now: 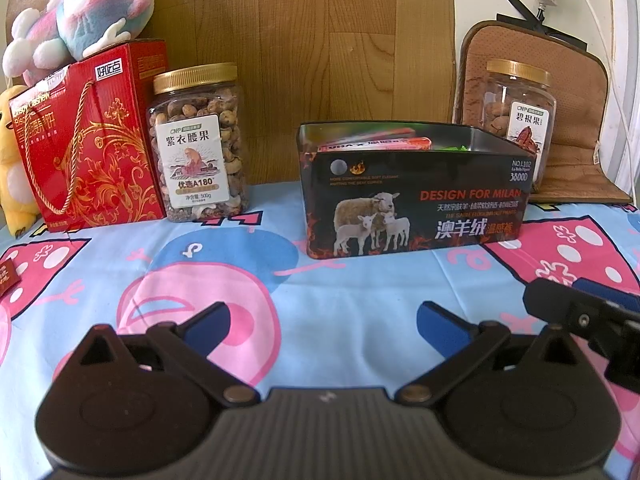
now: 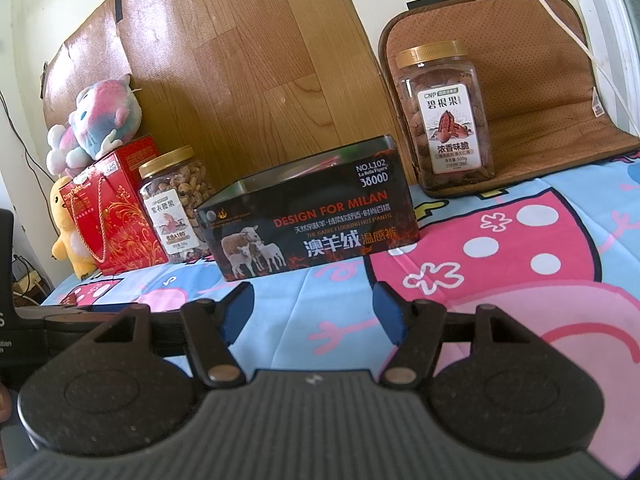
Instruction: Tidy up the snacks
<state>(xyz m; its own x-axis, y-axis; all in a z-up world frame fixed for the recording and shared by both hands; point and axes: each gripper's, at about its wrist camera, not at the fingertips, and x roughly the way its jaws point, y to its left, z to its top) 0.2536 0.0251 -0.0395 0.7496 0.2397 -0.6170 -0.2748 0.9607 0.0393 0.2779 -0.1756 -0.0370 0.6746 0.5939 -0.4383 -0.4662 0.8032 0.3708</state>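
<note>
A black open tin box (image 1: 416, 208) with sheep printed on it stands on the cartoon cloth; it also shows in the right wrist view (image 2: 312, 224). Snack packets (image 1: 376, 142) lie inside it. A jar of cashews (image 1: 198, 144) with a gold lid stands to its left, next to a red gift box (image 1: 92, 140). A jar of pecans (image 2: 444, 116) stands behind it at the right. My left gripper (image 1: 324, 320) is open and empty above the cloth, well short of the tin. My right gripper (image 2: 314, 312) is open and empty, also short of the tin.
Plush toys (image 1: 84, 12) sit on and beside the red box. A brown cushion (image 2: 532, 80) leans on the wall behind the pecan jar. A wood-pattern sheet (image 1: 320, 40) covers the wall. A small dark red packet (image 1: 8, 276) lies at the left edge.
</note>
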